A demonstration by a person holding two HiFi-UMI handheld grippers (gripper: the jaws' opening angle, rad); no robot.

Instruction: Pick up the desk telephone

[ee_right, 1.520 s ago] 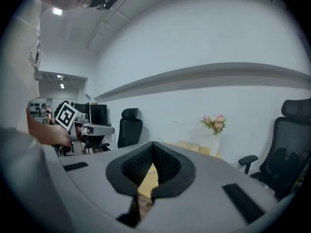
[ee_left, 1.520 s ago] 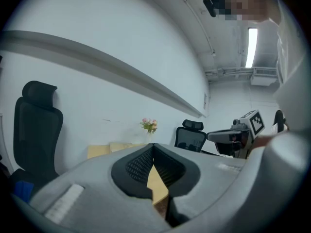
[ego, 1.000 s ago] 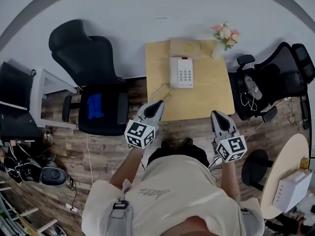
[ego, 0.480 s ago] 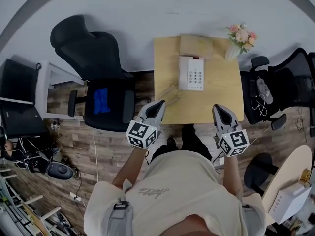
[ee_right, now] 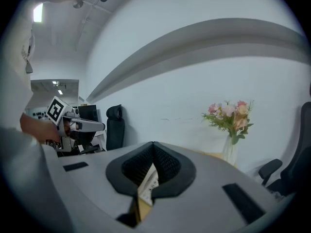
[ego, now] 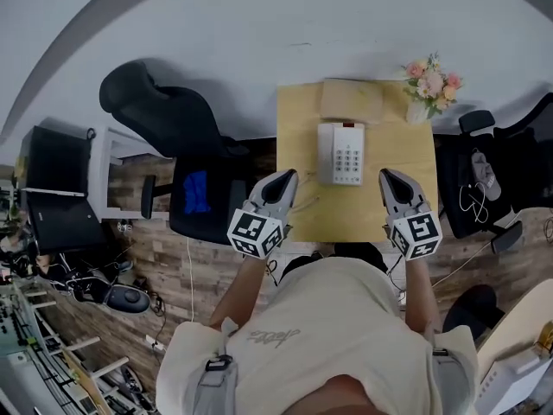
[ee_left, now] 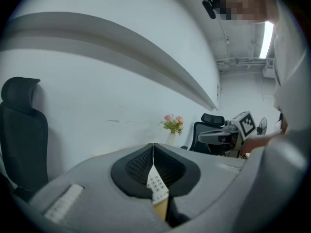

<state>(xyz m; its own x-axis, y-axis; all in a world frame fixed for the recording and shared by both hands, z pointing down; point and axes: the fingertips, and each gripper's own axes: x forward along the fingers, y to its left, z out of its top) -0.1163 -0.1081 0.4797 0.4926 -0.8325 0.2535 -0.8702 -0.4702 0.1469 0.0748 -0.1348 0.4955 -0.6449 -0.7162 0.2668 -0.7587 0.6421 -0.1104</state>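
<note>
Overhead, head view: white push-button desk telephone (ego: pixel 342 152) lies on the light wooden tabletop (ego: pixel 298 128), untouched, between my left hand-held gripper (ego: pixel 284 181) and right hand-held gripper (ego: pixel 390 180). Left gripper view: jaws clenched, empty. Right gripper view: likewise. Likely light, rigid, slick plastic; I'd pinch the body's sides.

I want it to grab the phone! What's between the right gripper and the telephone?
Only bare wooden desk lies between the right gripper and the telephone, as the head view shows.
</note>
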